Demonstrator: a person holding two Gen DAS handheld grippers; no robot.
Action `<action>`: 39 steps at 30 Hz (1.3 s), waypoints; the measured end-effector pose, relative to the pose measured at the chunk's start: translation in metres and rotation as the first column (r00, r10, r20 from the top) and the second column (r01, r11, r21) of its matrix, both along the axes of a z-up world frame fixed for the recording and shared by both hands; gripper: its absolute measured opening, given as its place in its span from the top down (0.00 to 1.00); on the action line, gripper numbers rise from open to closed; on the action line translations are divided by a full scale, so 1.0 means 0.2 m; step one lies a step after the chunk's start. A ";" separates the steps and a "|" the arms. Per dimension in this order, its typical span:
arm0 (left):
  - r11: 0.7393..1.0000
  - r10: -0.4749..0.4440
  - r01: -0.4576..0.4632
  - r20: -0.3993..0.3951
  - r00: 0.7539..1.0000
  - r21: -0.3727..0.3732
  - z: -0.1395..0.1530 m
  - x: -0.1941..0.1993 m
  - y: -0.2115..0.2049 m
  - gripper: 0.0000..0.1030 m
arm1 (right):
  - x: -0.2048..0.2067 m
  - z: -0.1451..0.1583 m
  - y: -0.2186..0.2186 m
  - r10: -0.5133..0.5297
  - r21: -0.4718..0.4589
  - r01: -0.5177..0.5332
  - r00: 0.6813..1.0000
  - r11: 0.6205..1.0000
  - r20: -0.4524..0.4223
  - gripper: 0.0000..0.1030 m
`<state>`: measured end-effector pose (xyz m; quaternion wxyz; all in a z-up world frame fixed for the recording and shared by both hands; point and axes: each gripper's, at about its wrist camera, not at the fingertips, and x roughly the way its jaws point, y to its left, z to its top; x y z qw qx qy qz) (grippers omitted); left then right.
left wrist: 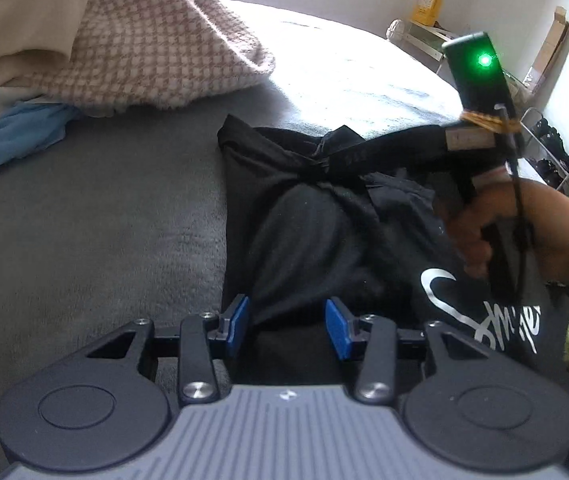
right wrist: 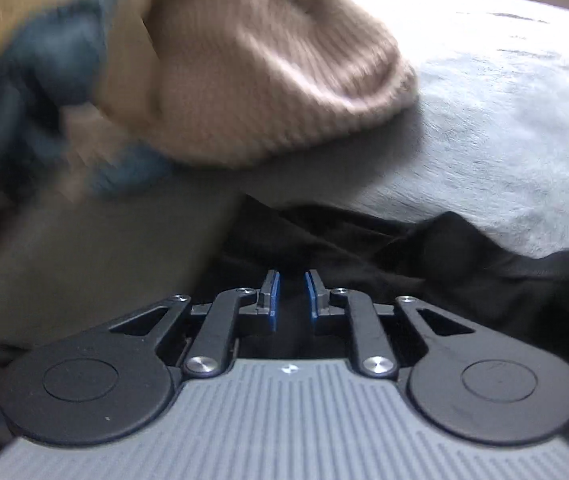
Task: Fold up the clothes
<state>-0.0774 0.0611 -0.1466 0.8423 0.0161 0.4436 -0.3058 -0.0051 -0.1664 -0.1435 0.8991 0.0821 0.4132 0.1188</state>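
On the grey bed (left wrist: 104,208) lies a bunched black garment (left wrist: 304,216), its white print cut off at the right. Left hand-held gripper (left wrist: 286,326) stands part open, cloth between its pads. Right hand-held gripper (right wrist: 291,294) is nearly closed over black fabric; whether it grips is unclear. Blurred beige knitwear (right wrist: 268,80) lies beyond.

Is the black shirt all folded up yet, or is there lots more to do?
Partly. The black shirt already lies doubled over in a bunched bundle on the grey blanket. Right now the left gripper stands open around its near edge, while the right gripper is nearly closed low over the black cloth. Still left: smoothing that bundle, then the checked pink garment, the beige one and the blue one heaped behind.
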 end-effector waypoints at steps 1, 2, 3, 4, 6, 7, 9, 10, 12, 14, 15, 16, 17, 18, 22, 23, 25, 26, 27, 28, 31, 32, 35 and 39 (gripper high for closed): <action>1.000 0.006 -0.006 -0.007 1.000 -0.007 0.00 0.00 0.01 0.57 | 0.03 -0.03 -0.02 -0.033 -0.027 0.032 0.999 0.999 -0.016 0.92; 1.000 0.012 -0.012 -0.014 1.000 -0.016 -0.01 -0.01 0.01 0.57 | 0.03 -0.01 -0.03 -0.056 -0.030 0.056 0.998 0.998 0.002 0.92; 1.000 0.019 -0.019 -0.017 1.000 -0.023 -0.02 -0.01 0.01 0.57 | 0.02 0.03 -0.04 -0.075 -0.025 0.076 0.997 0.997 0.029 0.89; 0.999 0.024 -0.024 -0.019 1.000 -0.028 -0.03 -0.01 0.01 0.57 | 0.01 0.06 -0.04 -0.095 -0.021 0.096 0.994 0.995 0.056 0.87; 0.999 0.029 -0.030 -0.019 0.999 -0.034 -0.03 -0.01 0.02 0.57 | 0.01 0.12 0.01 -0.024 0.014 0.023 0.995 1.000 0.096 0.87; 0.999 0.030 -0.031 -0.018 0.999 -0.036 -0.03 -0.01 0.02 0.57 | 0.01 0.14 0.04 0.018 0.032 -0.022 0.993 0.999 0.116 0.87; 0.999 0.029 -0.030 -0.016 0.999 -0.039 -0.04 -0.02 0.02 0.57 | 0.06 0.10 0.14 0.112 0.038 -0.116 0.989 0.993 0.100 0.87; 0.999 0.027 -0.027 -0.014 1.000 -0.041 -0.04 -0.03 0.03 0.57 | 0.09 0.08 0.19 0.159 0.040 -0.163 0.983 0.986 0.088 0.87; 0.999 0.022 -0.022 -0.014 1.000 -0.046 -0.04 -0.03 0.03 0.57 | 0.19 -0.01 0.25 0.165 0.016 -0.166 0.984 0.986 0.062 0.89; 0.998 0.018 -0.019 -0.017 1.000 -0.055 -0.05 -0.03 0.03 0.57 | 0.27 -0.08 0.26 0.135 0.031 -0.137 0.989 0.990 0.058 0.93; 0.998 0.016 -0.017 -0.018 1.000 -0.060 -0.05 -0.02 0.04 0.57 | 0.30 -0.08 0.22 0.083 0.080 -0.089 0.994 0.993 0.068 0.93; 0.998 0.012 -0.013 -0.020 1.000 -0.064 -0.05 -0.02 0.04 0.57 | 0.31 -0.07 0.18 0.031 0.111 -0.040 0.996 0.993 0.078 0.93; 0.998 0.008 -0.010 -0.022 1.000 -0.068 -0.06 -0.02 0.04 0.57 | 0.32 -0.05 0.15 -0.019 0.097 0.010 0.996 0.995 0.087 0.92; 0.997 0.004 -0.006 -0.026 1.000 -0.073 -0.06 -0.02 0.05 0.57 | 0.31 -0.02 0.13 -0.068 0.072 0.061 0.993 0.996 0.098 0.88; 0.994 -0.011 0.005 -0.057 0.998 -0.110 -0.06 0.02 0.08 0.56 | 0.22 0.10 -0.04 -0.172 0.086 0.164 0.980 0.983 0.097 0.87; 0.993 -0.017 0.010 -0.062 0.998 -0.116 -0.07 0.02 0.09 0.56 | 0.16 0.13 -0.07 -0.162 0.090 0.154 0.982 0.984 0.093 0.87; 0.992 -0.034 0.026 -0.063 0.997 -0.122 -0.07 0.03 0.09 0.56 | 0.05 0.19 -0.11 -0.117 0.095 0.110 0.990 0.989 0.073 0.86; 0.992 -0.043 0.035 -0.064 0.997 -0.123 -0.07 0.03 0.09 0.56 | -0.01 0.21 -0.10 -0.079 0.104 0.074 0.996 0.992 0.047 0.86; 0.991 -0.052 0.043 -0.064 0.997 -0.125 -0.07 0.03 0.10 0.56 | -0.07 0.21 -0.10 -0.031 0.116 0.030 0.999 0.993 0.014 0.86; 0.991 -0.060 0.052 -0.063 0.996 -0.125 -0.07 0.03 0.10 0.56 | -0.12 0.21 -0.08 0.012 0.124 -0.010 1.000 0.992 -0.018 0.86; 0.990 -0.077 0.071 -0.050 0.996 -0.123 -0.07 0.03 0.10 0.56 | -0.21 0.11 -0.02 0.051 0.059 -0.045 0.992 0.997 -0.112 0.85; 0.990 -0.082 0.076 -0.044 0.996 -0.122 -0.07 0.03 0.10 0.56 | -0.23 0.06 -0.02 0.018 -0.006 -0.019 0.990 1.000 -0.138 0.85; 0.989 -0.088 0.085 -0.028 0.996 -0.119 -0.08 0.02 0.10 0.54 | -0.31 0.05 -0.11 -0.171 0.001 0.172 0.979 0.985 -0.107 0.85; 0.990 -0.091 0.089 -0.011 0.996 -0.110 -0.06 0.00 0.08 0.48 | -0.42 0.16 -0.10 -0.172 0.129 0.177 0.984 0.976 -0.048 0.83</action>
